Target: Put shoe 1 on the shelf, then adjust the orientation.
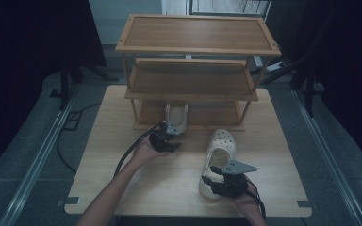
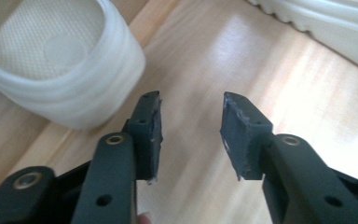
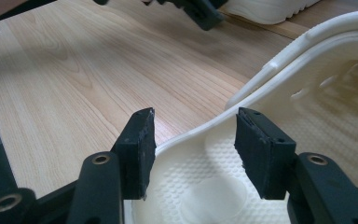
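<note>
A white perforated clog [image 1: 220, 149] lies on the wooden table [image 1: 122, 155], toe toward the rack. My right gripper [image 1: 212, 181] is at its heel, open. In the right gripper view the right gripper [image 3: 193, 140] straddles the rim of that clog [image 3: 307, 93], one jaw outside and one inside. A second white clog [image 1: 176, 115] sits on the rack's bottom shelf [image 1: 207, 115] with its heel at the front edge. My left gripper [image 1: 169, 143] is open just in front of it; the left gripper [image 2: 191, 126] holds nothing, with the clog's heel [image 2: 60, 60] beyond its left jaw.
A three-tier wooden shoe rack [image 1: 198, 33] stands at the table's far side; its top and middle shelves [image 1: 191, 80] are bare. A black cable [image 1: 132, 148] trails from the left gripper. Dark curtains and stands flank the table.
</note>
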The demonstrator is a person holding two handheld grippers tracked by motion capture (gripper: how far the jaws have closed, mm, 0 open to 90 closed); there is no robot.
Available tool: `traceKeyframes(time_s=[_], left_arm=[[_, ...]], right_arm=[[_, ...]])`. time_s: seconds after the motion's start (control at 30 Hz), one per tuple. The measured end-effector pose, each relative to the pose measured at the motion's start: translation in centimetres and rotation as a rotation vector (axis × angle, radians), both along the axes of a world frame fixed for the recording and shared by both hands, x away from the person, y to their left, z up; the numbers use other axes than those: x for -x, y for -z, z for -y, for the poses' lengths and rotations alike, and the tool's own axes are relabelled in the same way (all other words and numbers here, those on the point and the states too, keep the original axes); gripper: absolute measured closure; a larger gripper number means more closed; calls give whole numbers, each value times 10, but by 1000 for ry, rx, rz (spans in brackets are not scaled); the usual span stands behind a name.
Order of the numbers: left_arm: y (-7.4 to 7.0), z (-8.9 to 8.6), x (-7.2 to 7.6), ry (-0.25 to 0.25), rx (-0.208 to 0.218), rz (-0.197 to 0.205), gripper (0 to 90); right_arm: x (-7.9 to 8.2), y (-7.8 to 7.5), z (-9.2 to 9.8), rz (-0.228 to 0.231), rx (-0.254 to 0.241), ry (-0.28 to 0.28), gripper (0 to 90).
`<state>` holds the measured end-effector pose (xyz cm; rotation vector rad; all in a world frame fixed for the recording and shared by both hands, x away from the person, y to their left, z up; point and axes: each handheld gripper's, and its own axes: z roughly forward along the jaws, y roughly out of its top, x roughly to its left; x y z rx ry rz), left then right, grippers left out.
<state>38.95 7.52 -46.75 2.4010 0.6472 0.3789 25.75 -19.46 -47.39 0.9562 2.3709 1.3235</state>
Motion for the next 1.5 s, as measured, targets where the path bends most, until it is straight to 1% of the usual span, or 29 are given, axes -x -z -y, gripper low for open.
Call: traceKeyframes(time_s=[0.03,0.13,0.17,0.2,0.27,0.33,0.37,0.4,0.47,0.5,0.6,0.67,0.73,0.77,0.8,0.83,0.87,0.93,0.97,1.03,1.1,1.13,1.17,1.2,1.23,1.3,1.33,1.43,1.5], left_arm=[[-1,-2,2,7,1,6,559],[-6,-7,12,21,-1,1,536],[-8,-9,16,22,6,0,529],[-8,-11,20,14,32,-5,525],[-10,-15,28,11,54,-15,513],[-10,-18,34,9,70,-21,513],[-10,-19,37,11,67,-22,509],[-9,-21,42,0,64,-23,508],[-7,-24,49,2,66,-30,503],[-7,-25,51,3,70,-33,503],[-4,-28,62,15,87,-39,502],[0,-30,68,17,92,-52,493],[3,-31,72,11,98,-64,481],[5,-31,74,10,98,-70,477],[7,-32,75,7,100,-72,475],[9,-32,77,3,112,-74,474],[11,-32,77,4,113,-81,474],[12,-33,78,1,104,-84,472],[13,-34,79,-6,116,-86,472],[14,-36,80,-12,137,-94,472],[16,-37,81,-17,138,-97,473],[18,-38,81,-18,127,-99,472],[18,-39,82,-18,118,-95,472],[19,-41,82,-23,122,-97,472],[19,-43,82,-28,124,-99,472],[19,-48,82,-42,138,-101,472],[19,-50,82,-51,145,-103,472],[18,-53,83,-57,155,-105,472],[19,-53,84,-57,153,-106,472]], right_arm=[[0,0,0,1,0,1,478],[-1,-2,0,5,-3,2,481],[-1,-2,0,6,-4,2,484],[-1,-3,0,6,-4,0,488],[-1,-3,0,7,-6,-4,528],[-2,-3,0,7,-6,-4,539],[-2,-3,1,5,-4,-6,557],[-2,-3,0,6,2,-7,577],[-3,-5,-2,9,19,-13,657],[-3,-5,-2,9,19,-13,657],[-4,-6,-5,8,30,-13,741],[-5,-5,-9,5,51,-14,783],[-7,-4,-15,0,76,-20,815],[-7,-4,-17,12,89,-16,832],[-8,-5,-19,12,99,-13,841],[-9,-6,-20,12,103,-15,843],[-9,-7,-21,8,104,-17,843],[-8,-7,-26,22,99,-37,843],[-5,-7,-33,29,117,-60,843],[-4,-7,-35,32,129,-63,843],[-4,-4,-39,23,156,-67,843],[-4,-1,-38,12,177,-55,847],[-4,-1,-38,12,177,-55,847],[-3,0,-35,5,154,-57,847],[-1,0,-27,-7,142,-55,855],[0,0,-23,-13,137,-50,856],[4,0,-14,-23,123,-44,856],[7,0,4,-46,94,-41,843],[8,-1,16,-63,77,-47,824]])
